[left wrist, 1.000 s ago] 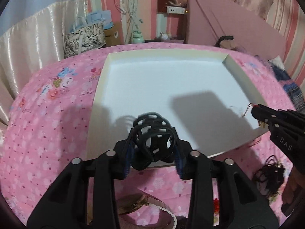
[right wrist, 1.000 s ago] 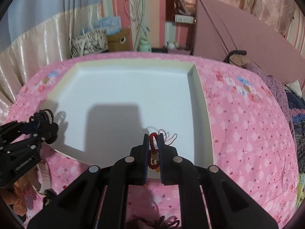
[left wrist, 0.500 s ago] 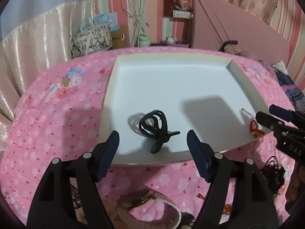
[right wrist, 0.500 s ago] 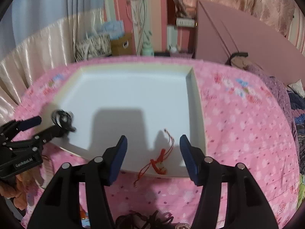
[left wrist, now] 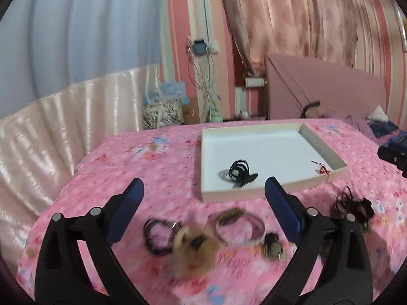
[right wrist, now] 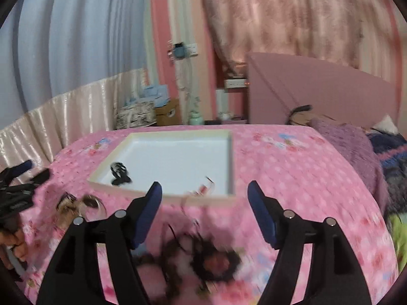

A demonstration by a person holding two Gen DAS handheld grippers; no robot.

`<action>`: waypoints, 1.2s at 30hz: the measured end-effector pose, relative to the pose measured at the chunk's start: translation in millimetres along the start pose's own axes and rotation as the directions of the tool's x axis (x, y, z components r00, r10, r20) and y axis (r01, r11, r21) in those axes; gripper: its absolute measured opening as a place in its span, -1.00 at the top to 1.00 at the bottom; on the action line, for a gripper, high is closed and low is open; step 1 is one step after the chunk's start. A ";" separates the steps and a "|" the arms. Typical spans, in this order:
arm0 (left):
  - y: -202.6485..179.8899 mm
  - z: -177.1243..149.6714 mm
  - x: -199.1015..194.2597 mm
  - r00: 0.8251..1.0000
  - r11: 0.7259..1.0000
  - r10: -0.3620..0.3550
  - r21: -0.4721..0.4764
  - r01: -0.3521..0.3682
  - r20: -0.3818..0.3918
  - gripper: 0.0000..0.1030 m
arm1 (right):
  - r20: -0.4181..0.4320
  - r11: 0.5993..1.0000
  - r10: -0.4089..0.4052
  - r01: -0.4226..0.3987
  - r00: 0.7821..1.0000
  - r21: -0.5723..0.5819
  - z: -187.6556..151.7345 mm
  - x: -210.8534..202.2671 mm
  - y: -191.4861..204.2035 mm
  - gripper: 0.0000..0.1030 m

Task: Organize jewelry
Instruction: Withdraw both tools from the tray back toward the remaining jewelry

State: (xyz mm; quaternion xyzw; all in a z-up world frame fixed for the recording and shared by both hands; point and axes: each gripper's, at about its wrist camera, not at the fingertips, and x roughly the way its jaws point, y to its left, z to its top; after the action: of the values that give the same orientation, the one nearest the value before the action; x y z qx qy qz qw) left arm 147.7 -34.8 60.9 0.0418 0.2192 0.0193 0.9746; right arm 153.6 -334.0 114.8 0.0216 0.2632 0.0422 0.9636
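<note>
Left wrist: left gripper [left wrist: 203, 198], jaws opening, nothing between; black hair clip [left wrist: 239, 173] in white tray [left wrist: 254, 194] ahead; blurred bracelets [left wrist: 239, 225] below.
Right wrist: right gripper [right wrist: 203, 198], jaws opening, empty; red cord bracelet [right wrist: 202, 190] in tray's near corner just ahead.

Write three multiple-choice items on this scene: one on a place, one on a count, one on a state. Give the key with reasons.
1. Where does the black hair clip lie?
A. in the white tray
B. on the pink bedspread
C. in the left gripper

2. How many items lie in the tray?
A. none
B. two
C. five

3. What is between the right gripper fingers?
A. the red string bracelet
B. a bangle
C. nothing

Key: 1 A, it rests on the tray floor near the front wall. 2 B, only the clip and the bracelet lie there. 3 C, its jaws are opening with nothing between them.
</note>
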 end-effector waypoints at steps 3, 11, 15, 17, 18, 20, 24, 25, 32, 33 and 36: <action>18.2 -22.0 -26.1 1.000 0.999 0.019 -0.035 -0.018 0.018 -0.88 | 0.000 0.999 -0.033 0.033 0.999 -0.029 -27.8 -15.2 -4.3 -0.41; 48.3 -60.5 -43.5 0.994 0.995 0.096 -0.043 -0.094 0.051 -0.94 | 0.019 0.995 -0.087 0.087 0.996 -0.039 -67.1 -38.2 -13.1 -0.41; 53.8 -63.5 -47.5 0.992 0.995 0.087 -0.060 -0.082 0.091 -0.94 | 0.022 0.995 -0.078 0.079 0.997 -0.061 -80.1 -37.4 -6.9 -0.41; 50.1 -65.9 -43.6 0.993 0.996 0.076 -0.048 -0.072 0.091 -0.94 | 0.010 0.994 -0.082 0.082 0.997 -0.070 -84.4 -33.7 -4.3 -0.41; 48.7 -69.0 -41.5 0.995 0.997 0.061 -0.045 -0.057 0.084 -0.94 | 0.019 0.994 -0.085 0.086 0.996 -0.069 -84.0 -35.2 -3.9 -0.41; 45.6 -74.8 -37.1 0.997 0.998 0.056 -0.038 -0.054 0.061 -0.94 | 0.037 0.993 -0.102 0.104 0.994 -0.060 -84.9 -39.2 -4.2 -0.52; 47.1 -75.2 -35.7 0.996 0.997 0.054 -0.052 -0.051 0.066 -0.94 | 0.055 0.988 -0.140 0.143 0.989 -0.059 -85.8 -43.0 -2.9 -0.63; 49.1 -75.5 -32.6 0.998 0.997 0.047 -0.063 -0.044 0.050 -0.94 | 0.051 0.986 -0.149 0.152 0.988 -0.068 -86.2 -42.0 -1.3 -0.63; 55.7 -76.6 -27.6 0.998 0.994 0.049 -0.104 -0.045 0.040 -0.94 | 0.055 0.983 -0.159 0.163 0.986 -0.085 -84.9 -42.4 1.5 -0.65; 54.4 -76.7 -27.1 0.998 0.994 0.050 -0.100 -0.046 0.039 -0.94 | 0.052 0.984 -0.158 0.162 0.986 -0.077 -84.7 -42.0 0.1 -0.65; 53.2 -76.5 -27.5 0.998 0.995 0.053 -0.089 -0.049 0.039 -0.94 | 0.052 0.986 -0.155 0.158 0.987 -0.060 -84.1 -42.3 -3.2 -0.65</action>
State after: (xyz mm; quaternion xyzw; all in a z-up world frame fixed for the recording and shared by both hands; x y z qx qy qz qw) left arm 89.1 22.2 8.4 0.0048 0.1967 0.0531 0.9790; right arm 74.8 -339.5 63.6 -0.0291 0.2399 -0.0257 0.9700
